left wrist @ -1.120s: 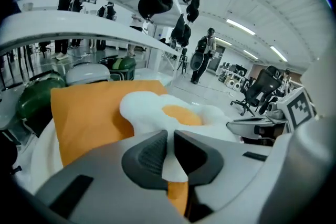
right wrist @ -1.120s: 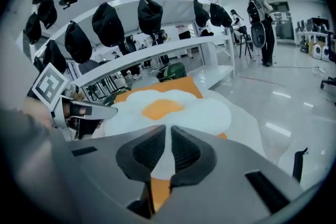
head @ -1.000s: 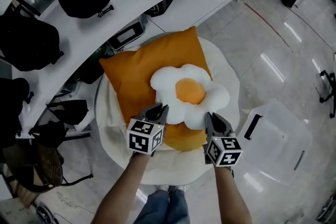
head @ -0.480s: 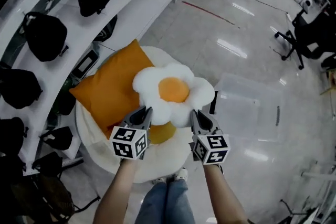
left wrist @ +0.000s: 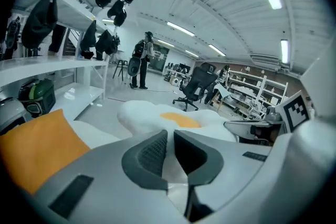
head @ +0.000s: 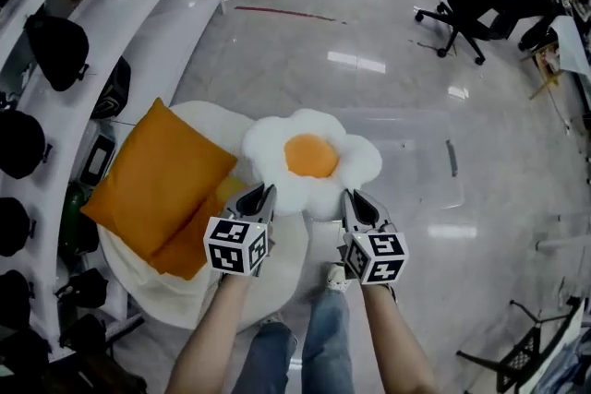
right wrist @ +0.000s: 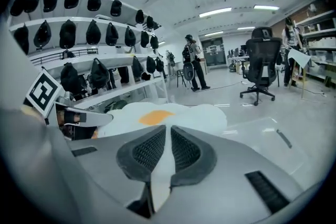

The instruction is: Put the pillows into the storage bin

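Pillow shaped like a fried egg (head: 312, 157), white with an orange centre, is pinched at its near edge by both tools. The left gripper (left wrist: 169, 148) has its jaws nearly together on a thin fold of white fabric, and the right gripper (right wrist: 167, 149) is clamped the same way at the left one's 3 o'clock. The pillow spreads flat toward 12 o'clock from the jaws, held off the floor. At its 9 o'clock an orange pillow (head: 157, 180) lies on a round white cushion (head: 185, 304). At its 3 o'clock a clear storage bin (head: 429, 185) sits on the glossy floor. White shelves (head: 148, 28) with black bags run past 10 o'clock.
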`<state>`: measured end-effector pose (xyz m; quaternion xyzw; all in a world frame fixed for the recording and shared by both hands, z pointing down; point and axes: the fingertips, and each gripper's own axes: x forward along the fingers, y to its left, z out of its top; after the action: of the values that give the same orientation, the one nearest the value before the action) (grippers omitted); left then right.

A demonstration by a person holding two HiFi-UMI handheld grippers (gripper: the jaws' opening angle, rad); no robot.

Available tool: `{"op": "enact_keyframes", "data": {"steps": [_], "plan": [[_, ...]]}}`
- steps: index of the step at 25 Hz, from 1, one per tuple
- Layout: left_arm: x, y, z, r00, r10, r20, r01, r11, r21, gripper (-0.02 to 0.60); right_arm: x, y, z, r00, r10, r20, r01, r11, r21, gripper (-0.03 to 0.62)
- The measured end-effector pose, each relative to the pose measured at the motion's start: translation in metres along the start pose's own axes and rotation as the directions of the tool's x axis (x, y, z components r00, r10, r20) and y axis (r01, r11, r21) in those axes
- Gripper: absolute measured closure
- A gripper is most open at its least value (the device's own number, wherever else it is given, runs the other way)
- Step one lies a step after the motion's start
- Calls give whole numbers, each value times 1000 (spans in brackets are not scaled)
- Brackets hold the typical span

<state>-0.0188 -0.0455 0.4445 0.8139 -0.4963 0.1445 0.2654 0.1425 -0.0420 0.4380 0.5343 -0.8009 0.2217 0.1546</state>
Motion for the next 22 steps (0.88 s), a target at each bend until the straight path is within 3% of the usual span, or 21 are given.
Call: {"op": "enact_keyframes", "data": {"steps": [6,13,22], "plan": [[98,-69,-10,995,-78,-53,80,996,38,534,-1,-113,-15,996,-90,-14,90,995,30,568],[221,-130,-34,986,-115,-120,121,992,40,534,21,-241,-47,987,-143,-72,148,986,73,566],[328,-149,-77,967,-113,-228,123,992,28,532,69,-332,-90,974,-145,-172,160,984,74,563]]}}
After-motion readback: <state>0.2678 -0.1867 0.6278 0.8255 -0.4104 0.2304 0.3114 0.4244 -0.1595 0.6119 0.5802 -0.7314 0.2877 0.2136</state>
